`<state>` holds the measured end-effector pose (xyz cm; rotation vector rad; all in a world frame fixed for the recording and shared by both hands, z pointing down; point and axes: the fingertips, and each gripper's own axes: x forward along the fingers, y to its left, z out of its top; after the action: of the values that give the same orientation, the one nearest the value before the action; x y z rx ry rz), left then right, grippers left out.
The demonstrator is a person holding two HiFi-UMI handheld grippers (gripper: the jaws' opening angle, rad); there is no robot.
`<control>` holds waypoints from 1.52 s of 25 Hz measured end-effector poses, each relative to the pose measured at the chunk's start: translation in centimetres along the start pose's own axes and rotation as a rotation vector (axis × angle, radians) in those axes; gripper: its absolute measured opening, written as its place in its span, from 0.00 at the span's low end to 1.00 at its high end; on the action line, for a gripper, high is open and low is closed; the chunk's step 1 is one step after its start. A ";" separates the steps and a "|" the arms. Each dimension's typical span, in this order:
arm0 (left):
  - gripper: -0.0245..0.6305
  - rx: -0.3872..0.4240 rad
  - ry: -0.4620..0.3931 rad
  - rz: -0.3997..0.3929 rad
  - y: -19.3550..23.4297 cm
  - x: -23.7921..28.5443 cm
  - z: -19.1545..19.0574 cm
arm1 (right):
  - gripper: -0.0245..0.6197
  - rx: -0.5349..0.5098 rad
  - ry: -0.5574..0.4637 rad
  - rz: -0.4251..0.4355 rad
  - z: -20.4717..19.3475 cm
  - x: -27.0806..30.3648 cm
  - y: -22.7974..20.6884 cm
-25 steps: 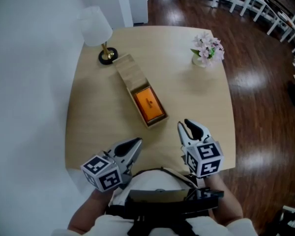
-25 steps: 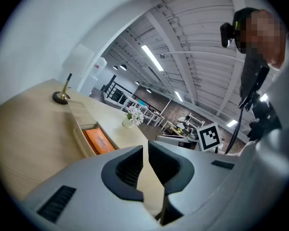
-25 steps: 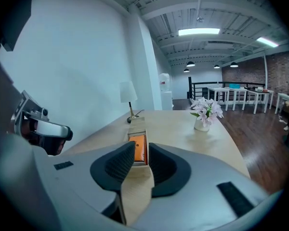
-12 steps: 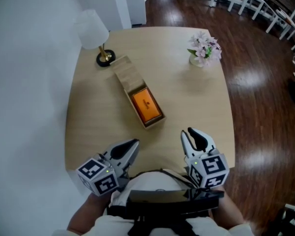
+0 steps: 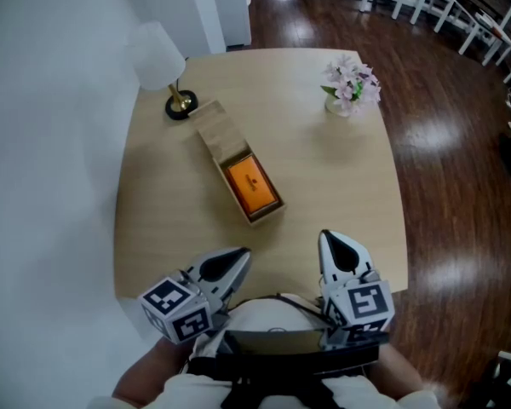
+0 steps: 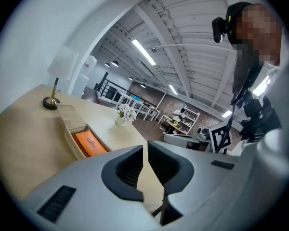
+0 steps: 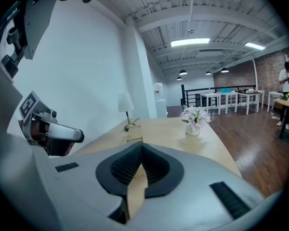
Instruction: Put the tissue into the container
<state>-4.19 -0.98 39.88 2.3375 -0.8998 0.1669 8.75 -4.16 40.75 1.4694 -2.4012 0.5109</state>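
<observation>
Already boxed: the orange tissue pack (image 5: 251, 186) lies inside the wooden container (image 5: 211, 126), mid-table.
Both tongs hang at the near edge of the table (image 5: 341, 177), the left gripper (image 5: 243, 252) and right gripper (image 5: 328, 235) each closed on nothing. A lamp (image 5: 157, 58) stands far left, a flower vase (image 5: 351, 85) far right.

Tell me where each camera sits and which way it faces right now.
Head view: on the person's head, looking steeply down on the table; left gripper, right gripper and torso show at the bottom.
Left gripper view: on the left gripper, looking along its jaws past the container toward the flowers; the torso fills the right.
Right gripper view: on the right gripper, looking along its jaws toward the lamp; the left gripper shows at left.
Shared: all three see lamp, flowers and container.
</observation>
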 end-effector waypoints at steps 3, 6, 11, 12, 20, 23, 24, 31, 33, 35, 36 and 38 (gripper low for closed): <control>0.07 0.012 0.017 0.000 0.0 0.3 -0.2 | 0.04 -0.012 0.007 0.001 -0.2 0.2 0.2; 0.07 0.018 0.027 -0.008 -0.1 0.4 -0.5 | 0.04 -0.010 0.028 0.000 -0.6 0.5 0.3; 0.07 0.017 0.023 0.008 -0.1 0.4 -0.3 | 0.03 -0.009 0.037 0.009 -0.5 0.4 0.3; 0.07 0.015 0.023 0.010 -0.1 0.3 -0.4 | 0.03 -0.013 0.037 0.012 -0.5 0.4 0.3; 0.07 0.012 0.023 0.009 -0.3 0.2 -0.6 | 0.03 -0.027 0.043 0.023 -0.7 0.2 0.7; 0.07 0.011 0.026 0.007 -0.2 0.3 -0.7 | 0.03 -0.025 0.048 0.024 -0.8 0.3 0.7; 0.07 0.011 0.027 0.006 -0.2 0.3 -0.7 | 0.03 -0.026 0.049 0.024 -0.8 0.4 0.7; 0.07 0.012 0.028 0.000 -0.4 0.2 -0.7 | 0.03 -0.029 0.058 0.030 -1.0 0.3 0.9; 0.07 0.010 0.028 -0.001 -0.4 0.2 -0.7 | 0.03 -0.030 0.061 0.031 -1.0 0.3 1.0; 0.07 0.008 0.029 -0.002 -0.4 0.2 -0.7 | 0.03 -0.024 0.067 0.032 -1.2 0.4 1.0; 0.07 0.007 0.030 -0.003 -0.3 0.2 -0.7 | 0.03 -0.019 0.071 0.033 -1.2 0.5 1.0; 0.07 0.005 0.032 -0.004 -0.3 0.2 -0.7 | 0.03 -0.012 0.080 0.036 -1.4 0.5 0.9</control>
<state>-3.74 -0.52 40.37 2.3346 -0.8801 0.2048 7.76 -3.59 42.09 1.3763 -2.3682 0.5515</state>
